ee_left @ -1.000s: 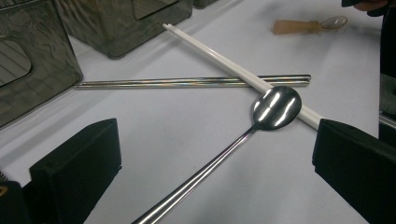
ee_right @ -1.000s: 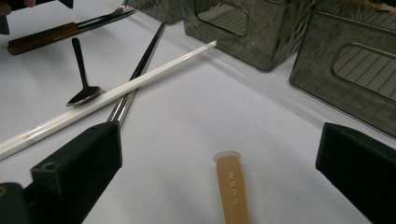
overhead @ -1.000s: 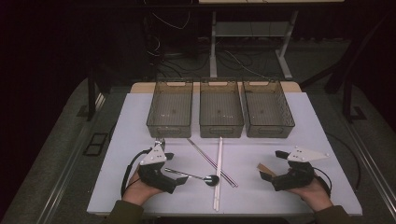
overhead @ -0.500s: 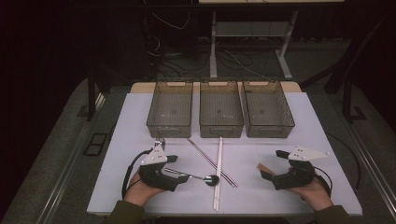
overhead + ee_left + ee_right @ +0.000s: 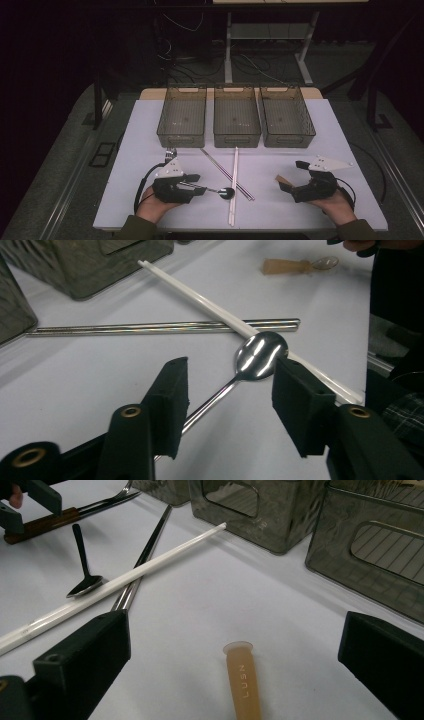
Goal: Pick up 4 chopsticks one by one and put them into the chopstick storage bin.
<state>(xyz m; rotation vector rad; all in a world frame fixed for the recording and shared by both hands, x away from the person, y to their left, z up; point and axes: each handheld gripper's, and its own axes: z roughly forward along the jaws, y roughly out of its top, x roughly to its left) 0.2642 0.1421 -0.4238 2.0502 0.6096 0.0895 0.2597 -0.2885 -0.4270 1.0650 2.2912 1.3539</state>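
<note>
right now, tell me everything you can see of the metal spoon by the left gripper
The shiny silver metal spoon has a polished oval bowl that mirrors the lights and a slim straight handle. It lies flat on the white table. Its bowl rests against the long white plastic chopsticks, near the pair of steel chopsticks. The handle runs back between the black jaws of the left gripper, which have just been closing around it; their pads do not yet press on it.

The high view looked forward and down from above the worktop's [image 5: 150, 130] near edge. Each gripper view sat low and close over the worktop, and both shared the white chopsticks [image 5: 200, 299] [image 5: 150, 567] and the steel spoon [image 5: 260, 356] [image 5: 85, 586].
</note>
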